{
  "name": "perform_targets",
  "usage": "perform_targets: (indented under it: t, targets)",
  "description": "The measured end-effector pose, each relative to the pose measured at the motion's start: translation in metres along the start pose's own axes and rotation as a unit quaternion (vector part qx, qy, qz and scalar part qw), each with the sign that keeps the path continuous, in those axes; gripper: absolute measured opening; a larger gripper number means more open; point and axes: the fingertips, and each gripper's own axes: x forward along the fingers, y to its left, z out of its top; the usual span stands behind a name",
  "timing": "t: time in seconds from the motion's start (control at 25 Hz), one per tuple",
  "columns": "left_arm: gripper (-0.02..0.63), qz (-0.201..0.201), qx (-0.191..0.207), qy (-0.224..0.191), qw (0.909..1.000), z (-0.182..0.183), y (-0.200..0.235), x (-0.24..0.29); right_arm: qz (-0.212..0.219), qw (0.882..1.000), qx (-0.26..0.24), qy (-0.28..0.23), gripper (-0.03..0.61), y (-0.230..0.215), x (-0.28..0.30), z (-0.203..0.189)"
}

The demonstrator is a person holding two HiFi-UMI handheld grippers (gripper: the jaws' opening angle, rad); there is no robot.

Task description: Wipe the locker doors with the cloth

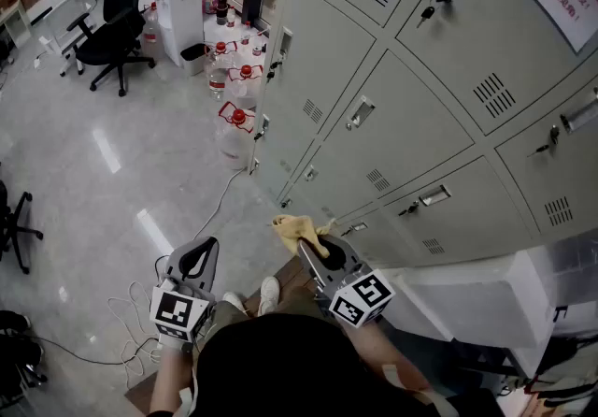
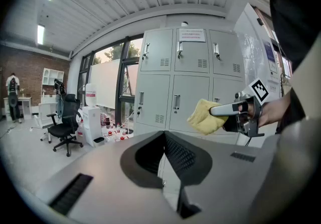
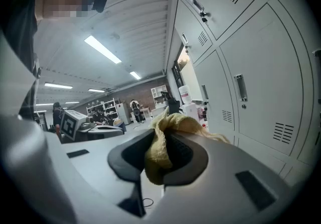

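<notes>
Left gripper [image 2: 165, 140]: grey jaws pressed together, nothing between them.
Right gripper [image 2: 214, 111]: clamped on crumpled yellow cloth [image 2: 201, 117].
Pale grey metal locker doors [image 2: 159, 87]: closed, behind the cloth.
Black wheeled office chair [image 2: 65, 120]: far left.

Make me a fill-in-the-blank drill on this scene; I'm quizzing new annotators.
The right claw is shut on a ____ cloth. The left claw, jaws together, holds ____. The office chair on the floor is ____ in colour.
Missing words: yellow; nothing; black.
</notes>
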Motion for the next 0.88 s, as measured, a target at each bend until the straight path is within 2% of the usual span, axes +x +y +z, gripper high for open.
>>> perform_targets:
  t: [0.16, 0.52, 0.72, 0.88]
  targets:
    - [0.009, 0.0, 0.002, 0.008, 1.0, 0.004, -0.009, 0.019, 0.01, 1.0, -0.014, 0.0, 0.064, -0.015, -0.002, 0.009]
    - [0.009, 0.015, 0.038, 0.023, 0.9989, 0.01, -0.01, 0.074, 0.04, 0.999, -0.02, -0.031, 0.066, -0.068, 0.012, 0.026]
    - [0.009, 0.029, 0.047, 0.024, 0.9982, 0.015, 0.018, 0.095, 0.043, 0.998, -0.02, -0.039, 0.066, -0.089, 0.042, 0.037]
    - [0.009, 0.037, 0.054, 0.021, 0.9976, 0.015, 0.067, 0.111, 0.035, 0.998, -0.029, -0.044, 0.066, -0.1, 0.083, 0.042]
